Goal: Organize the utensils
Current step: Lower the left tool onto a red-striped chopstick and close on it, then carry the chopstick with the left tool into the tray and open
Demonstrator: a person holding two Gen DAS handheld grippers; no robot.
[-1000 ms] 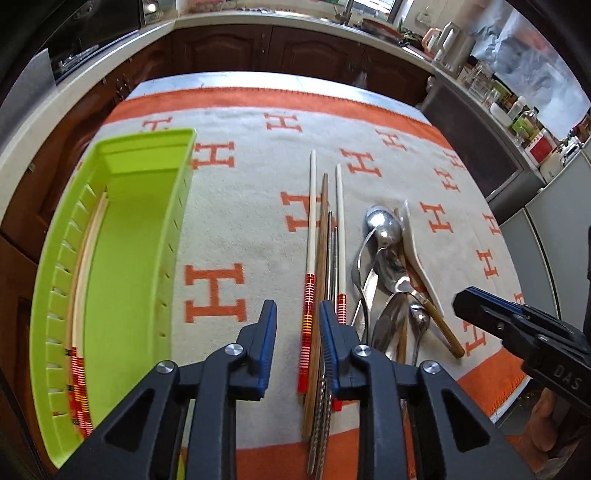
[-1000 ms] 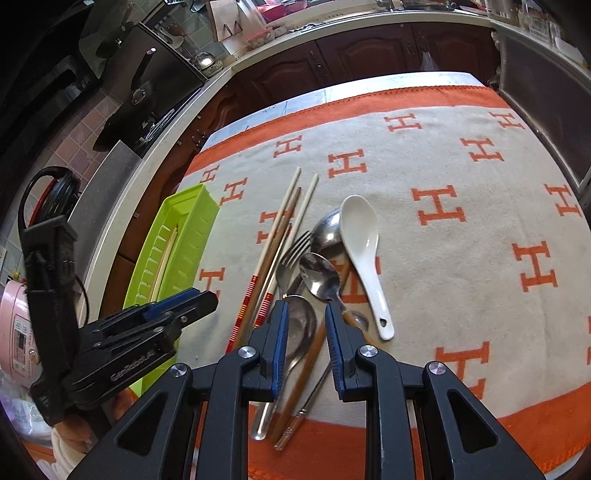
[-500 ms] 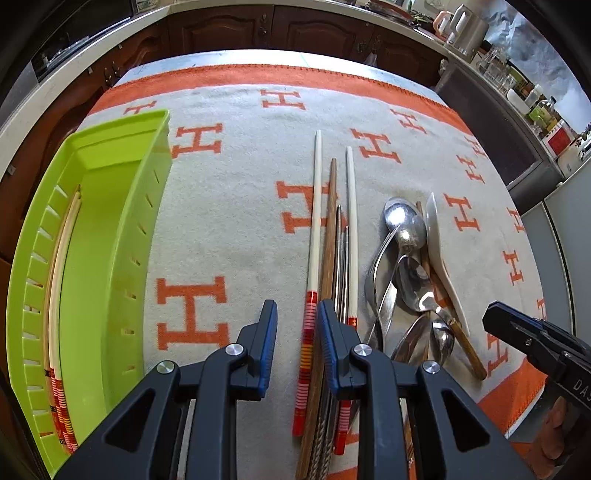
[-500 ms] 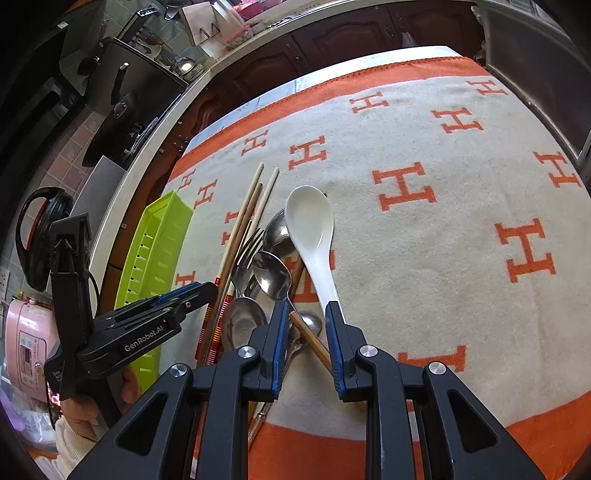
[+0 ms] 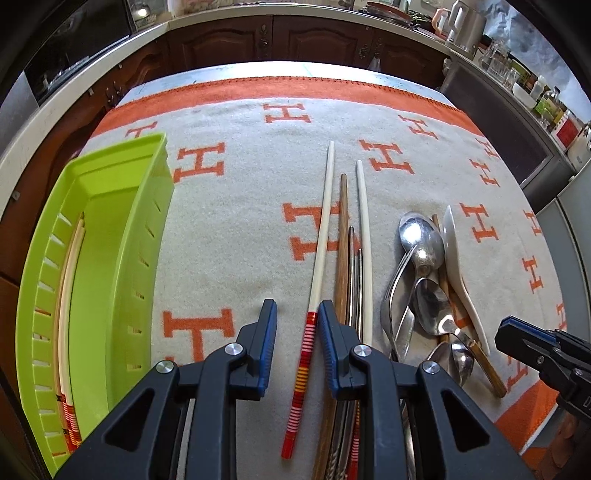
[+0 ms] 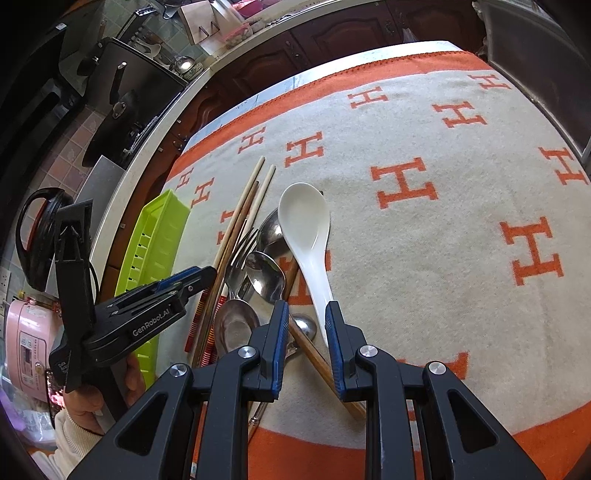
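A green tray (image 5: 110,236) lies at the left and holds two red-banded chopsticks along its left wall. On the cloth lie several chopsticks and a pile of metal spoons (image 5: 424,251), a fork and a white ceramic spoon (image 6: 306,229). My left gripper (image 5: 297,325) is open, its jaws either side of the red-banded end of a white chopstick (image 5: 321,236), low over the cloth. My right gripper (image 6: 304,325) is open, its jaws either side of the white spoon's handle and a wooden handle (image 6: 317,360). The tray also shows in the right wrist view (image 6: 155,243).
The cream and orange H-patterned cloth (image 5: 240,206) covers the table. Dark cabinets and a kitchen counter (image 5: 295,22) stand behind. A pink appliance (image 6: 26,347) sits at the left beyond the table. My right gripper shows at the left wrist view's right edge (image 5: 535,347).
Both grippers have moved forward and down. The left now straddles the white chopstick's banded end. The right now straddles the white spoon's handle. The utensils have not moved.
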